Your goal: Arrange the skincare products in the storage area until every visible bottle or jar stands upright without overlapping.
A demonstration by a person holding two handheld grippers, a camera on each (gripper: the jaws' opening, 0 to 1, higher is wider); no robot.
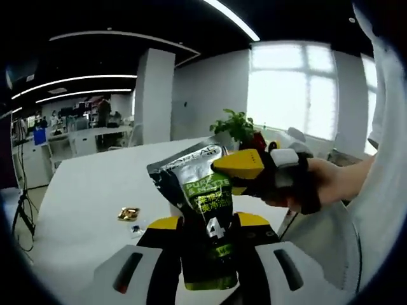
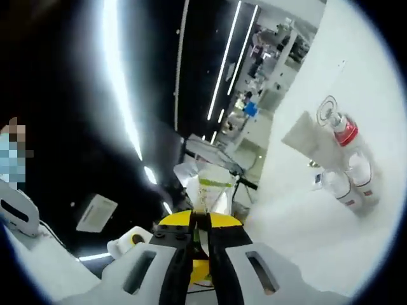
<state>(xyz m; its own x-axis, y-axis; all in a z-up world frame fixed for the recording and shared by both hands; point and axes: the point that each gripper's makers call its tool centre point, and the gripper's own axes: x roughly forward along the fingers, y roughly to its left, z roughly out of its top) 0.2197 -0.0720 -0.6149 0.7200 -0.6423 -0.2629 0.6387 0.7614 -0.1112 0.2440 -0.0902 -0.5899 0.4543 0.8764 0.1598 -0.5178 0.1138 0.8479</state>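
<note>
A dark pouch [image 1: 202, 190] with a green "PURE & MATTE" label stands upright between my left gripper's [image 1: 206, 223] yellow-tipped jaws, which are shut on its lower part. From the right, my right gripper [image 1: 247, 166], held by a gloved hand [image 1: 305, 181], is clamped on the pouch's upper edge. In the right gripper view the pouch [image 2: 211, 187] rises edge-on ahead of the shut right gripper [image 2: 201, 221]. On the white table lie a red-capped white bottle [image 2: 345, 131], two more white bottles [image 2: 348, 181] and a white tube [image 2: 304, 141].
A small gold object [image 1: 129, 213] lies on the white table [image 1: 82, 190] to the left of the pouch. A potted plant [image 1: 234, 126] stands at the table's far edge. Office desks and a tripod [image 1: 22, 210] sit beyond on the left.
</note>
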